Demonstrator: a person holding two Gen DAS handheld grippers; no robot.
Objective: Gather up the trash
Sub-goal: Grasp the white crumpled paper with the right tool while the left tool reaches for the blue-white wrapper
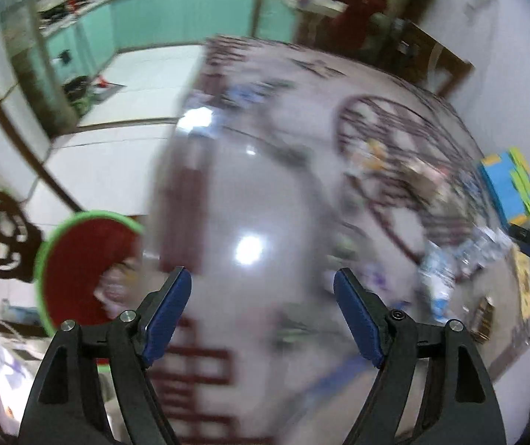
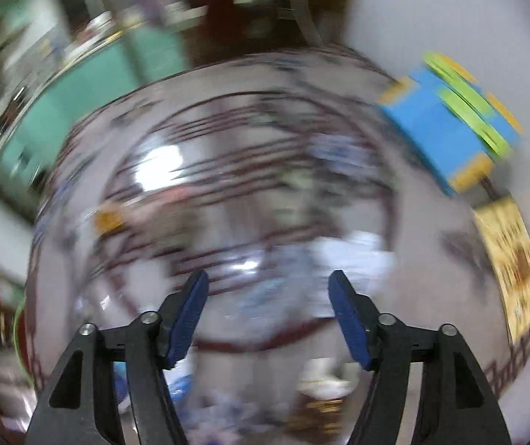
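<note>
Both views are motion-blurred. My left gripper is open and empty above a glossy patterned table. A red bin with a green rim sits off the table's left edge, with pale scraps inside. Crumpled wrappers and a plastic bottle lie blurred at the table's right. My right gripper is open and empty above the same table. Blurred white and bluish trash lies just beyond its fingertips, and more scraps lie below them.
A blue box with yellow and green pieces stands at the table's far right; it also shows in the right wrist view. A yellowish patterned packet lies by the right edge. Teal counters and wooden chairs surround the table.
</note>
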